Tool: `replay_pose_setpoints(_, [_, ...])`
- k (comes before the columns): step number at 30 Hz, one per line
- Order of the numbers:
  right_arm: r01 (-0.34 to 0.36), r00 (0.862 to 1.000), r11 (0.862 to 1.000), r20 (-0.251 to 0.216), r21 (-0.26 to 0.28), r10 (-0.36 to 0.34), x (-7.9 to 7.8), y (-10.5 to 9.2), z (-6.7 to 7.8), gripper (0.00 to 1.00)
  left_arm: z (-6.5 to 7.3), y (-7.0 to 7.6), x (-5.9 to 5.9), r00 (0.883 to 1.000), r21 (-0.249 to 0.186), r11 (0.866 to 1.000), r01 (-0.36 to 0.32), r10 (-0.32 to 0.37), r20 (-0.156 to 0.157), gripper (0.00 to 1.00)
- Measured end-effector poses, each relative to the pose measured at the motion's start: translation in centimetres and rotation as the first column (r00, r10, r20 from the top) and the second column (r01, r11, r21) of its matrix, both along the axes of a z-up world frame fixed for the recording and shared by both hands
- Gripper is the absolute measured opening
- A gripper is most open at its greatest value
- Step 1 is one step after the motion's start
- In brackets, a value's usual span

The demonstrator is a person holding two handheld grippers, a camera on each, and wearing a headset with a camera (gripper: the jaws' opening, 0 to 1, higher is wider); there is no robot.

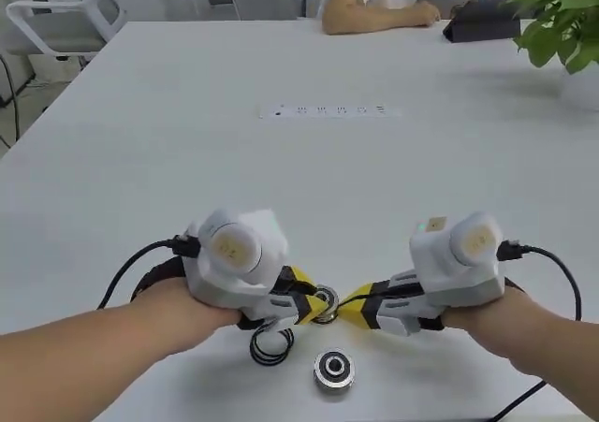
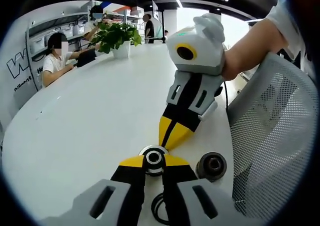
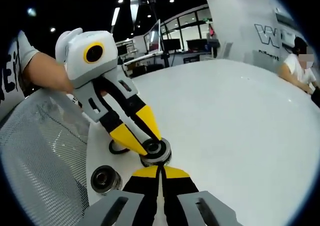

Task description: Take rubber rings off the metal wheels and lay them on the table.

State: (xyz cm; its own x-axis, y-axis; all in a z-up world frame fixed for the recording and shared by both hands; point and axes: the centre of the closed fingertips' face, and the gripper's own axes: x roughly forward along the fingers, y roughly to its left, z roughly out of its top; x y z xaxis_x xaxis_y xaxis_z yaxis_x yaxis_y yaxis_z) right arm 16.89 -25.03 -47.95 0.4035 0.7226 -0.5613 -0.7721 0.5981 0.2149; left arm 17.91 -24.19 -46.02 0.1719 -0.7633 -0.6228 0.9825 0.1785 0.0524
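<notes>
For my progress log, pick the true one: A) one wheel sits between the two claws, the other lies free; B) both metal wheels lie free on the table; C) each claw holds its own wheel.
A: the left claw grips one metal wheel with the right claw at its rim; the second wheel lies free.
</notes>
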Motion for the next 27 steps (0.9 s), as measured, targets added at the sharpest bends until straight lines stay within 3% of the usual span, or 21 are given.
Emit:
replay_pose_setpoints(3, [0.045, 0.998, 0.997, -0.052, 0.055, -0.042, 0.1, -0.1, 0.1, 0.00, 0.0, 0.0, 0.0, 1.000, -0.006, 1.000, -0.003, 0.003, -0.001, 0.07])
replay_pose_setpoints(11, [0.092, 0.993, 0.991, -0.083, 0.103, -0.083, 0.2, -0.6, 0.4, 0.00, 0.0, -0.1, 0.0, 1.000, -0.010, 1.000, -0.005, 0.005, 0.004, 0.07])
replay_pose_setpoints(13, [0.118, 0.991, 0.985, -0.083, 0.125, -0.108, 0.5, -0.8, 0.8, 0.00, 0.0, -0.1, -0.1, 1.000, -0.009, 1.000, -0.004, 0.005, 0.004, 0.07])
replay_pose_setpoints(15, [0.150, 0.985, 0.975, -0.113, 0.164, -0.133, 0.7, -0.9, 1.1, 0.00, 0.0, -0.1, -0.1, 1.000, -0.009, 1.000, -0.009, 0.009, 0.003, 0.07])
replay_pose_setpoints(24, [0.173, 0.980, 0.963, -0.138, 0.204, -0.147, 0.7, -0.5, 1.6, 0.00, 0.0, -0.2, -0.1, 1.000, -0.007, 1.000, -0.018, 0.018, 0.002, 0.07])
replay_pose_setpoints(27, [0.165, 0.981, 0.967, -0.129, 0.196, -0.142, 0.7, -0.3, 1.7, 0.00, 0.0, -0.1, -0.1, 1.000, -0.006, 1.000, -0.020, 0.020, 0.004, 0.07])
